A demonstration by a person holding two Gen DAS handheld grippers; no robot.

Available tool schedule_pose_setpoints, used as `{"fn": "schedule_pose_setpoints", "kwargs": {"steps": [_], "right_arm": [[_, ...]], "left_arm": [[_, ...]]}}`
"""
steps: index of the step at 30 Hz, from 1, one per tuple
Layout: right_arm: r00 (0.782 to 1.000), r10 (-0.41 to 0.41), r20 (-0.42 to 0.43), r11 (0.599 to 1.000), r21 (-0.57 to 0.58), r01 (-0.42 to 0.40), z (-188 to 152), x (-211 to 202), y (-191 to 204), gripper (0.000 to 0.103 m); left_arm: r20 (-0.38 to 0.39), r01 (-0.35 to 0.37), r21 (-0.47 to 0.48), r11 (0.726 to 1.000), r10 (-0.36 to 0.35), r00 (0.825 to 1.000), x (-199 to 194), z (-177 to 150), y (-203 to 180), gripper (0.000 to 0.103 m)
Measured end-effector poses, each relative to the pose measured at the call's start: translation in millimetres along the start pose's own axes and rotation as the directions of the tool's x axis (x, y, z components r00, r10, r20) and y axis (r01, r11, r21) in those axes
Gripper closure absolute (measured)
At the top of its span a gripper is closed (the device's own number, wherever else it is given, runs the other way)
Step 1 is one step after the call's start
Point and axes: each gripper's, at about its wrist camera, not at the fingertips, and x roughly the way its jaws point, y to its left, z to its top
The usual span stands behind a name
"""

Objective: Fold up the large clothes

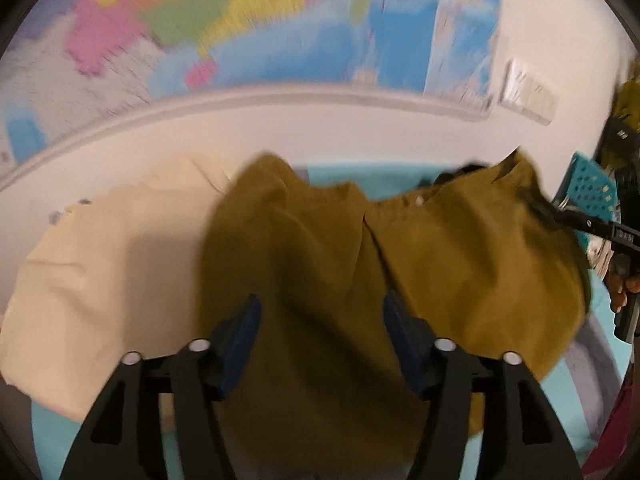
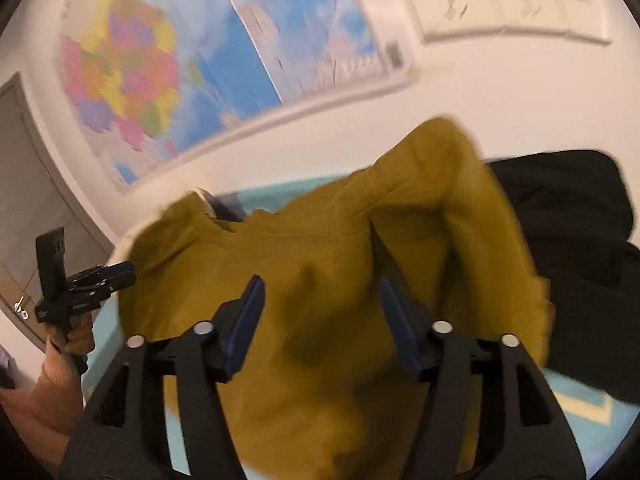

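In the left of the frame we see a cream cloth (image 1: 108, 264), and in the middle the big mustard shirt (image 1: 320, 264) lies bunched up, not folded yet. Our left gripper (image 1: 322, 320) and right gripper (image 2: 320, 304) both have fingers spread wide over it, pinching nothing.

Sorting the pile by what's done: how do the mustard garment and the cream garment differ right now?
The mustard garment is dark yellow-brown; the cream garment is pale.
The mustard garment is bunched and creased, with a button showing; the cream garment lies smoother and flatter.
The mustard garment sits directly ahead of the open left gripper and overlaps the cream garment's edge; the cream garment lies off to that gripper's left.
Both rest on the turquoise surface.
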Motion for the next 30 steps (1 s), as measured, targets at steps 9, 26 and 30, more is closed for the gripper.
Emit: {"fn": "schedule_pose_setpoints", "kwargs": {"steps": [9, 26, 30], "right_arm": [[0.997, -0.068, -0.032, 0.989, 0.128, 0.072, -77.6, -53.2, -47.2, 0.025], [0.990, 0.069, 0.121, 0.986, 0.143, -0.087, -79.1, -84.4, -26.9, 0.087], [0.960, 0.165, 0.227, 0.973, 0.122, -0.196, -83.0, -127.5, -4.8, 0.094]], "left_arm": [[0.002, 0.003, -0.120, 0.993, -0.003, 1.000, -33.7, -68.1, 33.6, 0.025], [-0.085, 0.124, -0.277, 0.953, -0.152, 0.985, 2.6, -64.0, 34.9, 0.085], [-0.104, 0.102, -0.298, 0.949, -0.138, 0.985, -16.8, -57.7, 38.1, 0.086]]}}
